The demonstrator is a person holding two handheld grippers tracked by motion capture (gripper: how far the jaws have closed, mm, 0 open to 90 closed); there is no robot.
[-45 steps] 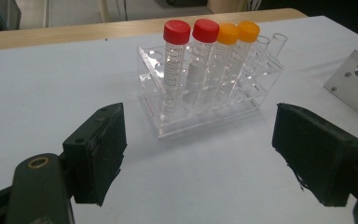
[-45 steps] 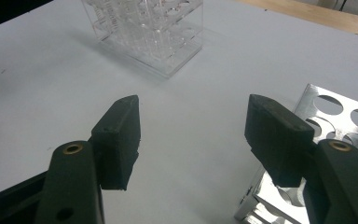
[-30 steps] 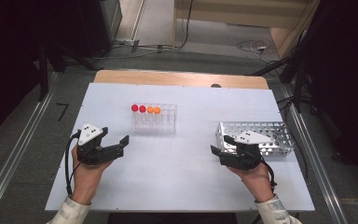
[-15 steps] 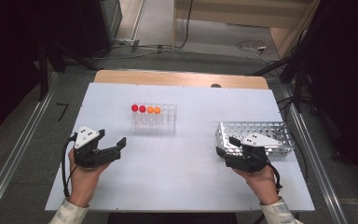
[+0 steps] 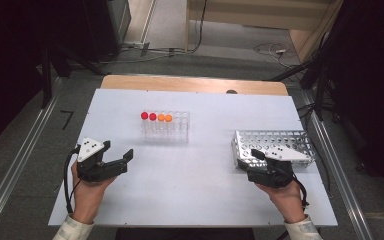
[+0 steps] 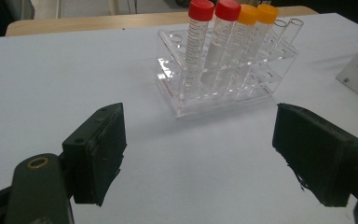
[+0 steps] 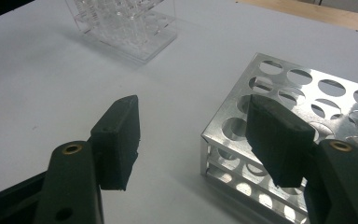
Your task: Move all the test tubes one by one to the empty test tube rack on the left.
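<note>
A clear tube rack (image 5: 166,129) stands mid-table and holds two red-capped tubes (image 5: 148,116) and two orange-capped tubes (image 5: 165,118) in a row. In the left gripper view the rack (image 6: 223,79) is ahead of the jaws, with red caps (image 6: 201,9) and orange caps (image 6: 256,13) upright. My left gripper (image 5: 117,151) (image 6: 200,154) is held low at the near left, open and empty. A perforated metal rack (image 5: 280,145) (image 7: 307,93) sits at the right. My right gripper (image 5: 250,159) (image 7: 196,135) is open at its near-left corner, with one jaw over that corner.
The white tabletop (image 5: 205,190) has bare room between the two hands and in front of the clear rack. A wooden strip (image 5: 195,84) runs along its far edge. Cables lie on the floor beyond.
Both hands have drifted slightly toward the near edge, the right one also a little rightward. The jaws and both racks look the same.
</note>
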